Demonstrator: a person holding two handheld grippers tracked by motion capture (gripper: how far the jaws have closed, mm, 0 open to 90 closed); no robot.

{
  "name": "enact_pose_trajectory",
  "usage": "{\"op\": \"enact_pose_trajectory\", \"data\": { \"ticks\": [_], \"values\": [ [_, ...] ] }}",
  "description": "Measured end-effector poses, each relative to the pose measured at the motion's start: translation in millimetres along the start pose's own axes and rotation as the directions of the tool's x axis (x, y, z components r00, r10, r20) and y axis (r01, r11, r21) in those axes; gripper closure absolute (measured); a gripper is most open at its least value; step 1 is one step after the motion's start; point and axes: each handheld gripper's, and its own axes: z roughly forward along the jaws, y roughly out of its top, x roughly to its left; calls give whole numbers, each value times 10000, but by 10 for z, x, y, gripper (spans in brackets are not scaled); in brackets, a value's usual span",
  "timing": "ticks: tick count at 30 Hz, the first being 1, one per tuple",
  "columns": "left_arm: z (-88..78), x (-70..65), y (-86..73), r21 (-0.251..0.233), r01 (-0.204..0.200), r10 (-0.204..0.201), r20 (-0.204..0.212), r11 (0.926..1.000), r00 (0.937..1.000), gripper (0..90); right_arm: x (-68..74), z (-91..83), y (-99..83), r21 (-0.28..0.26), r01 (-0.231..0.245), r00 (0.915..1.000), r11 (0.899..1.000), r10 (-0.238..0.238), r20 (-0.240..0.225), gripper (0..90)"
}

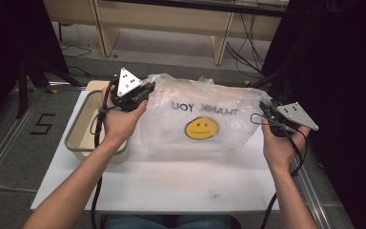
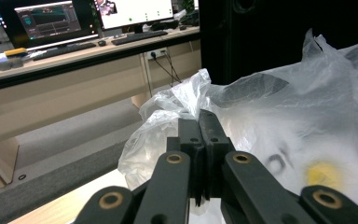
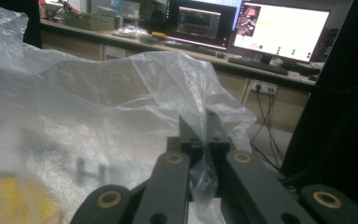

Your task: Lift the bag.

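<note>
Plastic bag looks light, limp and slippery; left hand-held gripper and right hand-held gripper each pinch a top corner, the surest hold.

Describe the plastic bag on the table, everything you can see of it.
The thin, translucent, crinkled plastic bag bears a yellow smiley face and mirrored black "THANK YOU" lettering. It rests on the white table, stretched between both grippers: the left gripper pinches one upper corner, the right gripper the other, jaws shut on film.

Lab/office w/ monitors, keyboards on long desks, cables on floor.
</note>
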Motion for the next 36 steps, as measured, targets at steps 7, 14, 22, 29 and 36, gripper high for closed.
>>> {"op": "enact_pose_trajectory", "data": {
  "ticks": [7, 14, 22, 29, 36],
  "values": [
    [126, 61, -36, 322, -93, 98, -157, 9994, 9998, 894, 8, 94, -13, 93, -86, 10000, 9999, 86, 5, 900],
    [222, 109, -72, 530, -27, 42, -279, 9986, 9996, 894, 8, 179, -29, 203, -156, 9999, 9997, 155, 38, 900],
    [324, 177, -95, 777, -21, 57, -471, 9970, 9989, 894, 26, 270, -51, 350, -221, 9998, 9991, 221, 15, 900],
    [396, 261, -17, 753, 19, 32, -687, 9972, 9976, 894, 13, 361, 29, 316, -209, 9998, 9993, 207, 48, 900],
    [446, 297, 71, 619, 47, 0, -754, 9981, 9972, 894, 12, 448, 113, 177, -330, 9994, 9993, 329, 72, 900]
  ]
}}
